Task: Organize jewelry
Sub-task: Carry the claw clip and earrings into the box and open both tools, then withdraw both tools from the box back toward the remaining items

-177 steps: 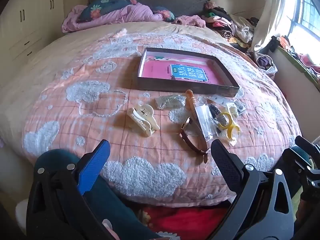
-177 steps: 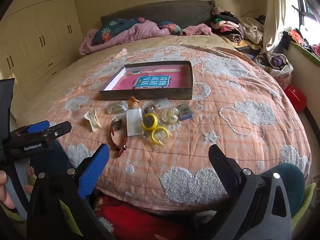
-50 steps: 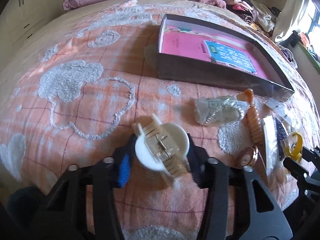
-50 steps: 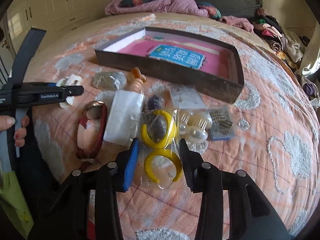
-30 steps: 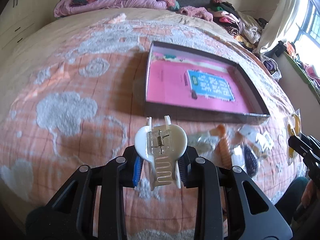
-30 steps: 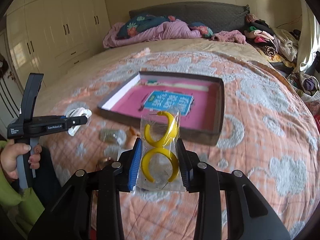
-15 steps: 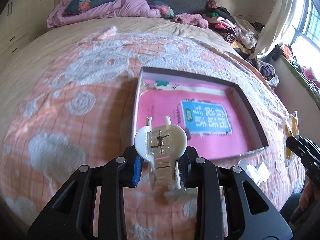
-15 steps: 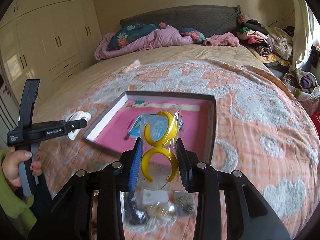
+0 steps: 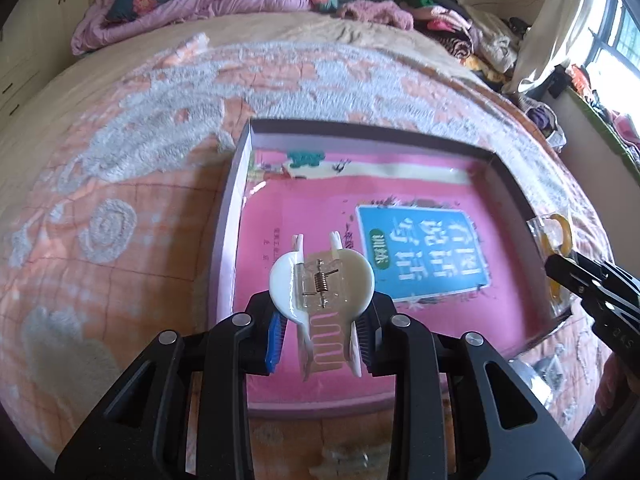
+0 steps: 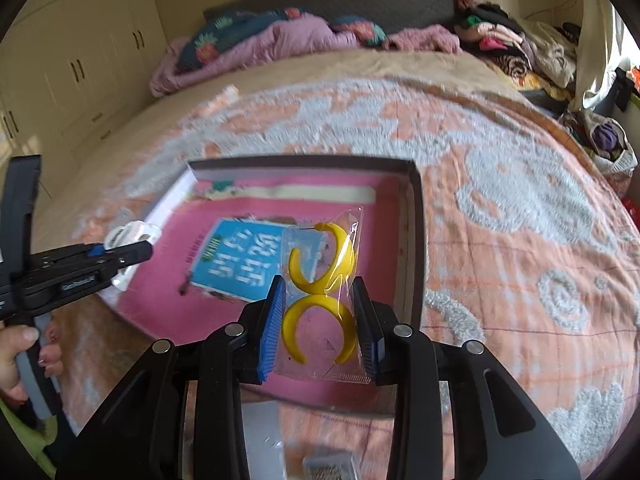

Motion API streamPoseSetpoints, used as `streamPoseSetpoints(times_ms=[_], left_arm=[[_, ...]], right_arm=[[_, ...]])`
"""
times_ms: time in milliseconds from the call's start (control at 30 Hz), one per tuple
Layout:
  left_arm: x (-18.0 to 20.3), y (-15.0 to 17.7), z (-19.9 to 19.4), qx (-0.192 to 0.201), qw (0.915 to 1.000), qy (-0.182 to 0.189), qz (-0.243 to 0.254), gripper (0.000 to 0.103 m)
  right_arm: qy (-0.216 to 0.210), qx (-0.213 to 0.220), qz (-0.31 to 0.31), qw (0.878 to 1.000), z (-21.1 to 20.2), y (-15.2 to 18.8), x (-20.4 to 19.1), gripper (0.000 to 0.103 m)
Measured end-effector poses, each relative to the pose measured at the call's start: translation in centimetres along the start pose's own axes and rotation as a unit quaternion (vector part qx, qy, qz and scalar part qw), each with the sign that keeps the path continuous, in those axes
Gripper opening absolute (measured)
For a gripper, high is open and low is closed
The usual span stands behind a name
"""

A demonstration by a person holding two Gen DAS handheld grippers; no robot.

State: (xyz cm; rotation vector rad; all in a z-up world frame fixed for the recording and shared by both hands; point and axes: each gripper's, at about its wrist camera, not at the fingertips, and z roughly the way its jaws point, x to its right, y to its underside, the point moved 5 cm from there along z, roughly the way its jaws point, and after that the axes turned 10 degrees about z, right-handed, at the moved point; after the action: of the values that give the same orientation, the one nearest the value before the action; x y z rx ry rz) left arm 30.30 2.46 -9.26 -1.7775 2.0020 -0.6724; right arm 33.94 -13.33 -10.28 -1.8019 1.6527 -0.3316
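My left gripper point(image 9: 322, 336) is shut on a cream hair claw clip point(image 9: 322, 280) and holds it above the near left part of the dark shallow box point(image 9: 236, 184). The box has a pink floor with a blue label point(image 9: 416, 244). My right gripper point(image 10: 320, 320) is shut on a clear bag of yellow hoop earrings point(image 10: 320, 276), held above the box's near right part point(image 10: 416, 240). The left gripper and clip show at the left in the right wrist view point(image 10: 132, 236). The right gripper with the bag shows at the right in the left wrist view point(image 9: 556, 240).
The box lies on a bed with an orange and grey quilt point(image 9: 120, 200). Small bagged items lie near the box's front edge point(image 9: 536, 372) point(image 10: 328, 466). Pillows and a purple duvet point(image 10: 260, 40) are at the head, piled clothes point(image 10: 512, 48) at the right, wardrobes point(image 10: 80, 60) at the left.
Both grippers have moved forward and lower over the box, each still gripping its item. The box now fills more of both views.
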Motion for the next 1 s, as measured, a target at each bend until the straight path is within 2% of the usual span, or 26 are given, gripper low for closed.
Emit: streamPoseSetpoints(times_ms=[167,333,367,433,500,567,633,700,800,900,1000], left_arm=[[-0.3,0.6,0.9,-0.010,0.9999,0.001,0.004,0.022],[-0.3,0.9,1.1,-0.013,0.9999,-0.002,0.006,0.022],[-0.4,1.0,1.1,-0.014,0.9999,-0.003,0.006,0.022],[-0.3,1.1,1.1,-0.014,0.9999,-0.003,0.006,0.025],[-0.3,1.1,1.0,-0.011,0.9999,-0.004,0.007,0.036],[-0.2,1.1,0.6,-0.007,0.9999,-0.009,0.009,0.037],[-0.2,1.0,0.1,-0.005,0.9999,-0.010,0.007,0.044],[-0.2,1.0,-0.7,0.000,0.9999,-0.013,0.007,0.052],[-0.2,0.9,-1.8,0.009,0.9998,-0.018,0.005,0.063],[-0.1,0.8,-2.9,0.016,0.9996,-0.022,0.002,0.075],[0.1,0.9,-4.1,0.024,0.9994,-0.026,0.000,0.082]], right_arm=[[0.018,-0.016,0.002,1.000,2.2,0.6,0.1,0.032],[0.027,-0.016,-0.001,1.000,2.3,1.1,-0.1,0.034],[0.025,-0.016,0.000,1.000,2.2,1.1,-0.1,0.036],[0.026,-0.013,0.003,1.000,1.8,1.2,0.0,0.045],[0.029,-0.006,0.002,1.000,1.0,1.2,0.0,0.049],[0.027,0.001,0.000,1.000,0.2,1.1,-0.1,0.050],[0.029,0.014,-0.003,0.999,-1.0,1.1,-0.3,0.057],[0.022,0.028,0.002,0.999,-2.4,1.0,-0.4,0.069],[0.016,0.046,0.002,0.999,-4.3,0.8,-0.7,0.079],[0.006,0.057,0.004,0.998,-6.0,0.8,-0.9,0.084],[0.001,0.069,0.002,0.998,-7.6,1.1,-1.2,0.086]])
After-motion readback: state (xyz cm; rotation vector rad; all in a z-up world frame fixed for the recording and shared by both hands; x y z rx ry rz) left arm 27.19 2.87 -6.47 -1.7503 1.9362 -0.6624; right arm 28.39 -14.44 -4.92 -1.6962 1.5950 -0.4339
